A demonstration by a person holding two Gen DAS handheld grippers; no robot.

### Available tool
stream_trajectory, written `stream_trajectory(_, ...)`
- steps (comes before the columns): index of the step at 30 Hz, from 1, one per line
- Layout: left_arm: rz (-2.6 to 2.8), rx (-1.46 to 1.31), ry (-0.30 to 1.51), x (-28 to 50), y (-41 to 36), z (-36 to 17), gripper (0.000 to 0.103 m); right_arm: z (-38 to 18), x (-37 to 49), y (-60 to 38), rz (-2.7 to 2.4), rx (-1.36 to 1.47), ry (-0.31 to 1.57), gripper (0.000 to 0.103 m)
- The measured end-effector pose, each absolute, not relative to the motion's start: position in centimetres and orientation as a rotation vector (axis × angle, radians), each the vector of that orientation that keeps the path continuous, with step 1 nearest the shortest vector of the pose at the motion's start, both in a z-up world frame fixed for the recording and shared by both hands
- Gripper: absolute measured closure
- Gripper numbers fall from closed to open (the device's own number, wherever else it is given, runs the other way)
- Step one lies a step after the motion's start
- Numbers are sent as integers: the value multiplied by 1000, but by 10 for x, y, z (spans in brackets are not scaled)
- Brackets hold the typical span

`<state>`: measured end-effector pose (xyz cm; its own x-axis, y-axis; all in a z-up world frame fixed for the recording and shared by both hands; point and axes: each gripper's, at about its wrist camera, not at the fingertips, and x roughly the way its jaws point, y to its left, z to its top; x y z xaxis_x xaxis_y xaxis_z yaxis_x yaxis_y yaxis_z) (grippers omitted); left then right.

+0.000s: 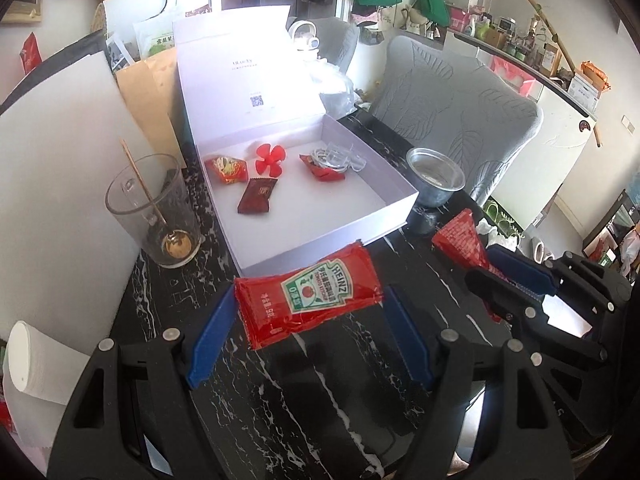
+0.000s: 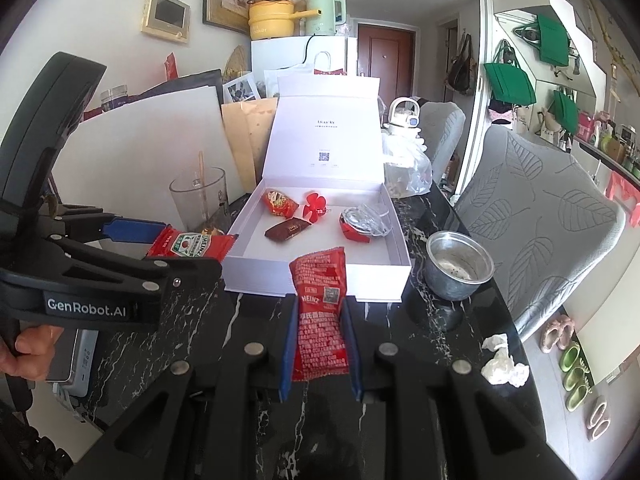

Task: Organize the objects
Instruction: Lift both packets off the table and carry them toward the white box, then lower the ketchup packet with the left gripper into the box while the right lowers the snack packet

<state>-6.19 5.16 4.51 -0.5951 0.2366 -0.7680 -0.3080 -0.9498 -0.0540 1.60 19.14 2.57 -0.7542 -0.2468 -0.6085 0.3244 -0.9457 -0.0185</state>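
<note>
A red Heinz ketchup packet [image 1: 310,294] lies crosswise between the blue pads of my left gripper [image 1: 310,314], which is shut on it above the black marble table. A second red ketchup packet [image 2: 320,312] stands on end in my right gripper [image 2: 320,308], which is shut on it. Both are just in front of an open white box [image 2: 280,280] whose lid stands upright. Inside the box lie red snack packets, a dark brown packet [image 1: 256,196], a red fan blade [image 1: 268,158] and clear plastic pieces. The left gripper [image 2: 172,240] shows beside the box in the right wrist view.
A glass with a wooden stick [image 1: 154,208] stands left of the box, and a metal cup [image 2: 460,266] stands right of it. Crumpled tissue [image 2: 504,360] lies near the table's right edge. A grey chair [image 2: 540,220] is beyond that edge. A white board [image 1: 60,160] leans at the left.
</note>
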Motion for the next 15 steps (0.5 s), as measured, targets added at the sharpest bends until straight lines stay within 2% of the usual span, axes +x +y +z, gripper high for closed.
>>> stream_trajectory(15, 2576, -1178, 126, -106, 54, 67, 29, 45, -25, 191, -2644, 870, 162, 82)
